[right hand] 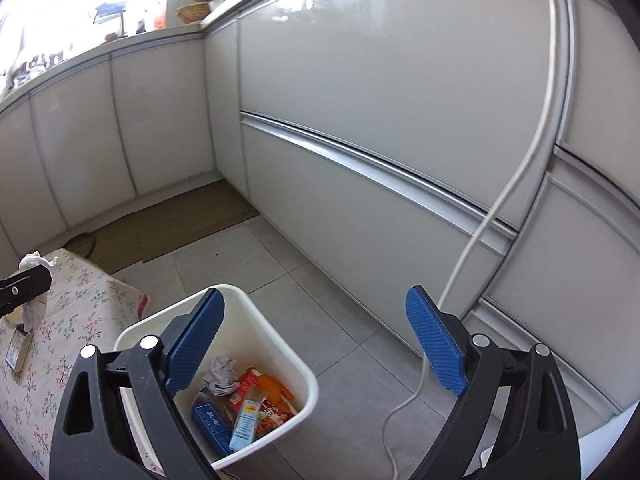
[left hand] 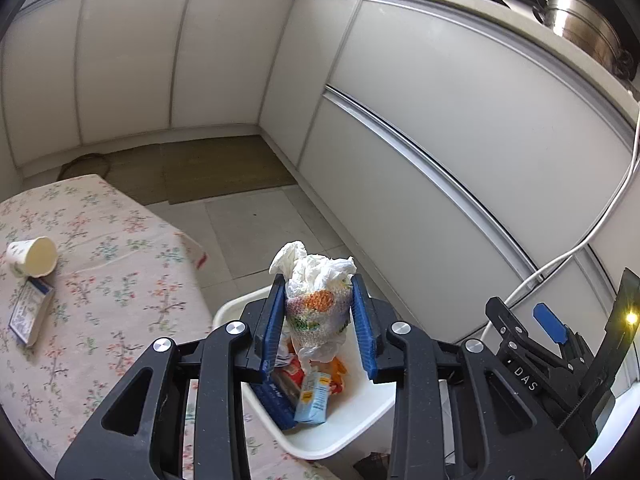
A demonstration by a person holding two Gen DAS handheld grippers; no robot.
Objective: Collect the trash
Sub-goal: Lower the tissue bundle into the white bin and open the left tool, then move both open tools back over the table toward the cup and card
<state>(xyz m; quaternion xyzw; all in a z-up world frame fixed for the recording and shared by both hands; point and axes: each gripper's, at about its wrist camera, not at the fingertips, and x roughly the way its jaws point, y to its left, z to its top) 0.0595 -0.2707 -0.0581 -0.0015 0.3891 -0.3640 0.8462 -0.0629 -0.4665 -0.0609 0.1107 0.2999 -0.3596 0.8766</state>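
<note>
Left gripper (left hand: 318, 320) clamped on crumpled wrapper (left hand: 316, 300) over white bin (right hand: 280, 344), paper cup (left hand: 34, 256) only in left view, right gripper (right hand: 316, 344) spread wide, empty.

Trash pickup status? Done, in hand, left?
Done: the white bin already holds wrappers and cartons. In hand: the left gripper is shut on a crumpled plastic bag above the bin; the right gripper is open, empty. Left: a tipped paper cup and small box on the table.
</note>
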